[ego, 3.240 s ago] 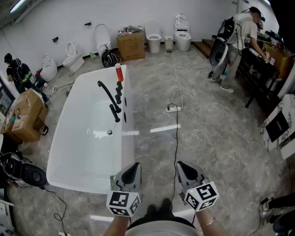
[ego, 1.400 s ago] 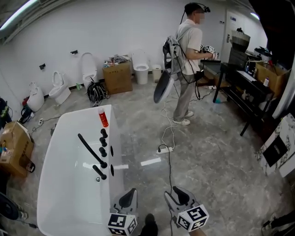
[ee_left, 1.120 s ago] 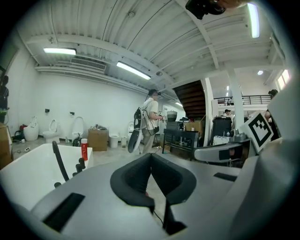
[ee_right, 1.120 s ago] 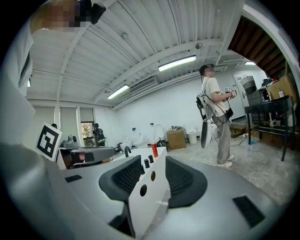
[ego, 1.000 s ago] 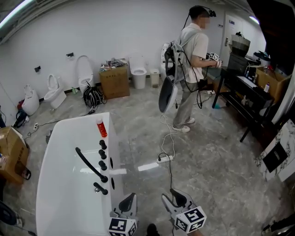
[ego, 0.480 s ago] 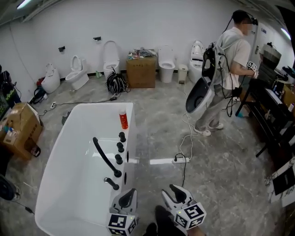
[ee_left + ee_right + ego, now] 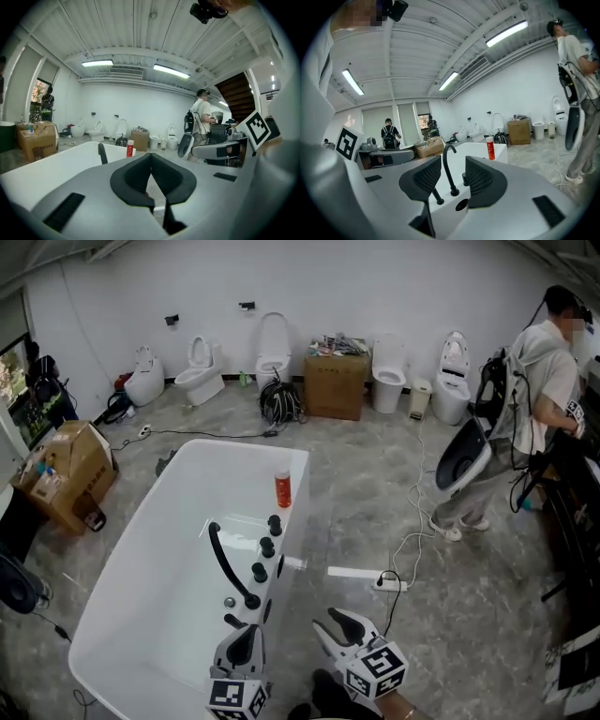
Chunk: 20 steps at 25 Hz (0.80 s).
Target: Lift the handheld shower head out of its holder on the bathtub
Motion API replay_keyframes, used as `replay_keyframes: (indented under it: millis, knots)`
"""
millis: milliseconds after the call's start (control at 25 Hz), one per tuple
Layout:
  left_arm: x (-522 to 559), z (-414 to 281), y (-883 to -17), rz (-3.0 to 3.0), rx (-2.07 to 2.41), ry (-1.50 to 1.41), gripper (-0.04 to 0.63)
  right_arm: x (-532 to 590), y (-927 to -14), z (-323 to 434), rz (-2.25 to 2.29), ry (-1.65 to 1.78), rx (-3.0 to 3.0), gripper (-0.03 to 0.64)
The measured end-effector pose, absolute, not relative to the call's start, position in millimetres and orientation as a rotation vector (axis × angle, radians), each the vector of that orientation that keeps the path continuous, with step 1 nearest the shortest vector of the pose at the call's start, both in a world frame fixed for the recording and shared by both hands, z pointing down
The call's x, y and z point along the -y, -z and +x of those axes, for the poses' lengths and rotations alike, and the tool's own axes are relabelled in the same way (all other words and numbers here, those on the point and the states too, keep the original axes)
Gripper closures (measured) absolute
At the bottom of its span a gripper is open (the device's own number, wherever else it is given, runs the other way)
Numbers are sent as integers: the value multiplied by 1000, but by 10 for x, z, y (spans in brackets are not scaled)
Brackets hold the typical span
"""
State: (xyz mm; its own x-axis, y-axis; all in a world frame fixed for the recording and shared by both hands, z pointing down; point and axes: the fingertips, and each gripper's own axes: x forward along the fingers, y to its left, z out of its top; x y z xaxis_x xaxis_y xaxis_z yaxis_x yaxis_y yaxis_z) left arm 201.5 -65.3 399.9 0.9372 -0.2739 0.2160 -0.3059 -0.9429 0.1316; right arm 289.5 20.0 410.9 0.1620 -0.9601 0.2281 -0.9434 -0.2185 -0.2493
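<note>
The white bathtub (image 7: 122, 615) fills the left of the head view. On its right rim stand a black arched spout (image 7: 228, 562), three black knobs (image 7: 266, 547) and a red bottle (image 7: 282, 489). The short black handheld shower head (image 7: 232, 620) sits slanted in its holder at the near end of the row. My left gripper (image 7: 241, 636) hovers just in front of it, shut and holding nothing, as the left gripper view (image 7: 151, 157) confirms. My right gripper (image 7: 330, 622) is open and bare beside the rim; through its gap (image 7: 453, 164) show the spout (image 7: 446, 164) and the shower head (image 7: 434, 195).
A person with a backpack (image 7: 530, 399) stands at the right near a dark bench. A power strip and cable (image 7: 384, 582) lie on the floor right of the tub. Cardboard boxes (image 7: 70, 470) (image 7: 339, 385) and several toilets (image 7: 200, 381) line the left and back.
Both grippers have swung left toward the tub's tap side. The tub and taps now sit nearer the middle, and the standing person has slid to the right edge.
</note>
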Motion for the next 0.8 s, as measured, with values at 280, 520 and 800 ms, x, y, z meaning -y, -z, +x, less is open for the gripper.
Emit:
replay_keyframes:
  millis: [280,520,800]
  knots:
    - [1138,1981,-4212,2872,769,-289,575,498,-4364,3001,-2135,543,-2212,465]
    - [1425,1660,-4311,2767,1064,-293,575,943,-4575,2805,-1928,575,-2443,465]
    - [1663,1368,-4521,2622,1281,-308,575,1342,-4990,2609,-1745,646,-2651,465]
